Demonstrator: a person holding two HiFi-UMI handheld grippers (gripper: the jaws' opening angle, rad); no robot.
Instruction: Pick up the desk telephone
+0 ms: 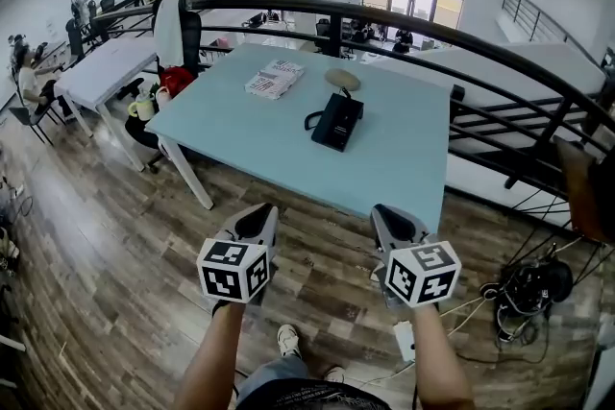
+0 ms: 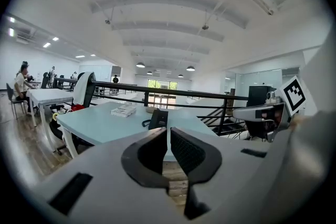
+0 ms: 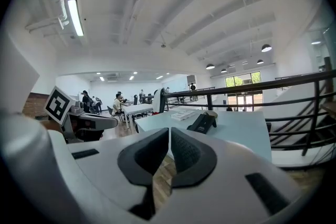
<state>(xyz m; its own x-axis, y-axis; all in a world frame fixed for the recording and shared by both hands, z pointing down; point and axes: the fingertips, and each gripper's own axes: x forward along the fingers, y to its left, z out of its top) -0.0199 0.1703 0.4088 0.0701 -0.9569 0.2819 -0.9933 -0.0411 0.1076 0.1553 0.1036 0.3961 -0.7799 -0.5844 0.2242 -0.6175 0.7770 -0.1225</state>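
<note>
Desk telephone (image 1: 337,121) lay lengthwise, seemingly pointing away; left gripper (image 1: 259,218) and right gripper (image 1: 387,220) were clenched empty, near-level, short of the table (image 1: 404,158).

black desk telephone (image 1: 337,120), pale blue table (image 1: 404,163)

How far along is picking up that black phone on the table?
Nothing looks done yet: the desk telephone lies untouched on the pale blue table. In hand: the left gripper and right gripper hover short of the table's near edge, both shut and empty. Still to do: reach the phone, open, grip it and lift.
</note>
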